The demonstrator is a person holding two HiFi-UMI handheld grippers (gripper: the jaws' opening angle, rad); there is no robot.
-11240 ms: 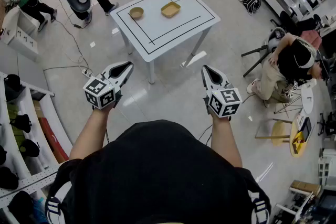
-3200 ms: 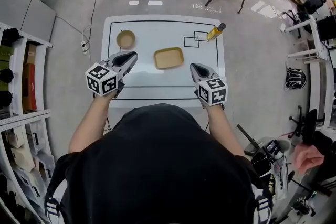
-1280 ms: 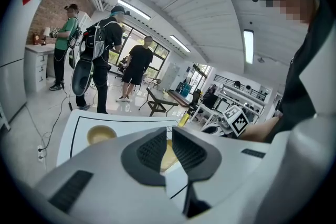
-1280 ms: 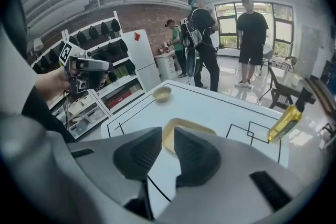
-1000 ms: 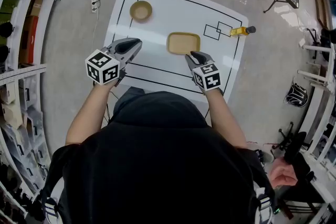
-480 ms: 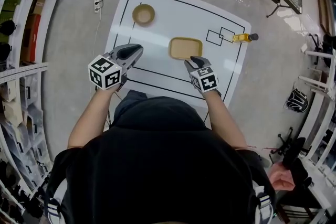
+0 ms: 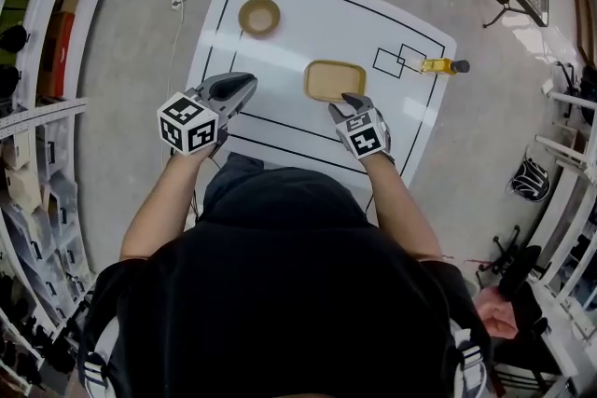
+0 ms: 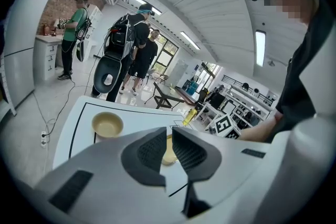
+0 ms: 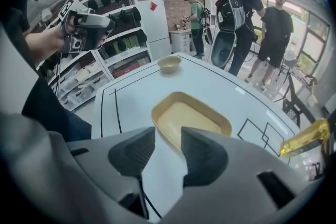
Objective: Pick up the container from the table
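Right at the near long rim of the tan rectangular container [image 7: 334, 79] is where the right gripper [image 7: 347, 101] is parked. It's angled steeply down, with its jaws opening and nothing caught between them. Only the rim and a strip of white tabletop [image 7: 308, 23] are seen through the gap.

So the container is found mid-tabletop, just beyond that gripper's tips. Its long axis is laid across the person's front, so a long side gets presented to the jaws. The left gripper [image 7: 233, 87] is held well off to the left, jaws barely parted and empty, so the right one is clearly nearer.

Looks like the rim wall has to be straddled, one pad inside and one outside. Plenty of bare surface is seen around the container. The round bowl [image 7: 258, 15] is way off at the far left corner. The yellow bottle [image 7: 440, 65] is lying on its side by the drawn squares near the right edge. Nothing's crowded tbh.
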